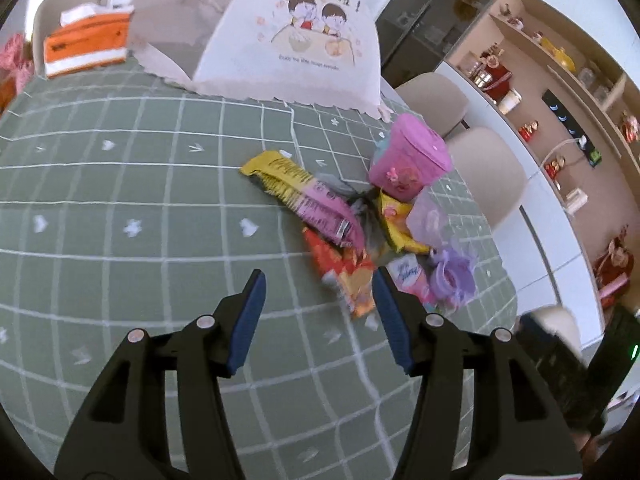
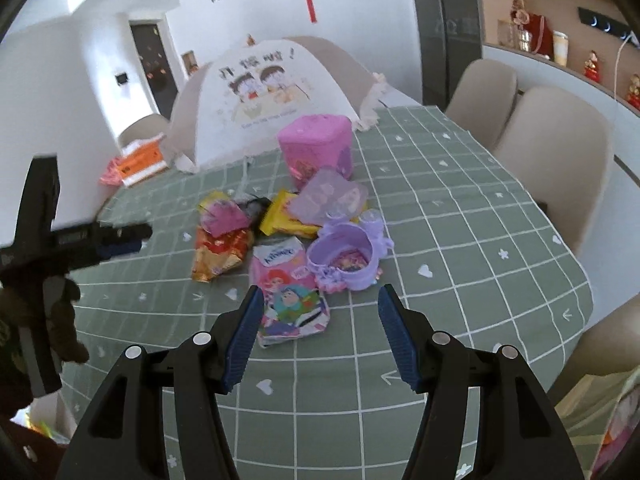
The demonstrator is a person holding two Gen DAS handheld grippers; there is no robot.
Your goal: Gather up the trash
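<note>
Both grippers hang open and empty above a green checked tablecloth. The left gripper faces a pile of wrappers, its right finger near an orange packet. The right gripper sits over a cartoon pouch, beside a purple cup. A pink bin stands behind the pile, possibly touching it. A food cover sits farther back.

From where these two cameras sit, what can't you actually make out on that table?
- Whatever is under the food cover: its opaque fabric hides it in both views.
- Inside of the pink bin: both views show only its outside and top.
- Dark item mid-pile: blurred in the left wrist view, buried under wrappers in the right.
- Print on the cartoon packet: too small.
</note>
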